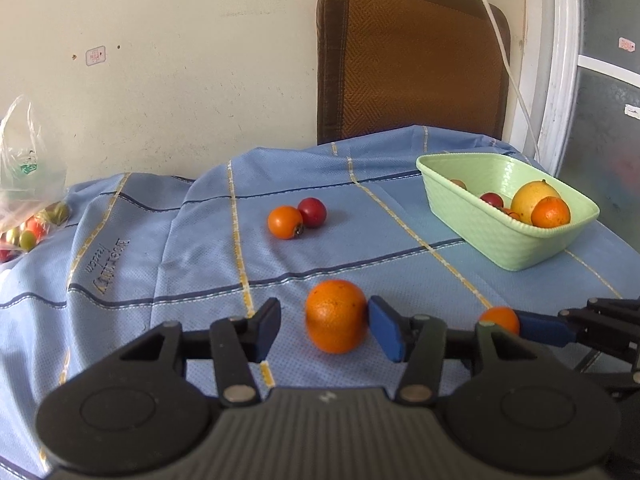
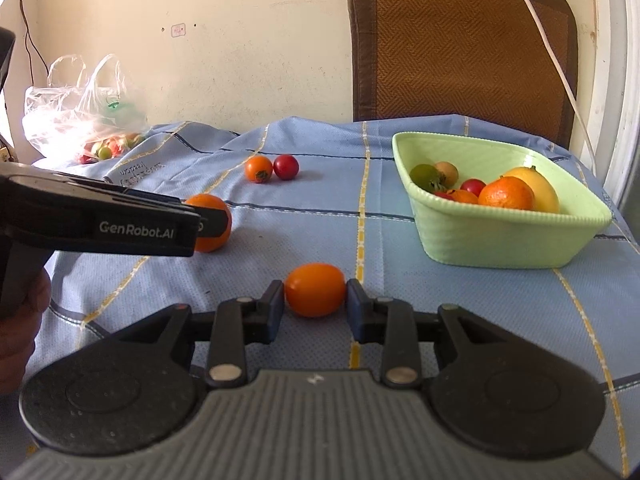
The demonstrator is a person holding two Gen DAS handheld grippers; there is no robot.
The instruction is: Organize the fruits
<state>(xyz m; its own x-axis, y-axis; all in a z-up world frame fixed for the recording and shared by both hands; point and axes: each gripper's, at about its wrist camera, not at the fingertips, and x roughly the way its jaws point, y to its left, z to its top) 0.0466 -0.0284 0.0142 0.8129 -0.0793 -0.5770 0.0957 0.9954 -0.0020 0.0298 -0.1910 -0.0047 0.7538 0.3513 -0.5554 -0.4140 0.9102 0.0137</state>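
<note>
My left gripper is open around a large orange on the blue cloth; the right pad touches it, the left pad stands apart. My right gripper has both pads against a small orange fruit resting on the cloth. The large orange also shows in the right wrist view, partly behind the left gripper body. A small persimmon and a red fruit lie together farther back. The green basket at the right holds several fruits.
A clear plastic bag with small fruits sits at the far left of the table. A brown chair back stands behind the table. A white cable hangs near the basket. The cloth is wrinkled at the back left.
</note>
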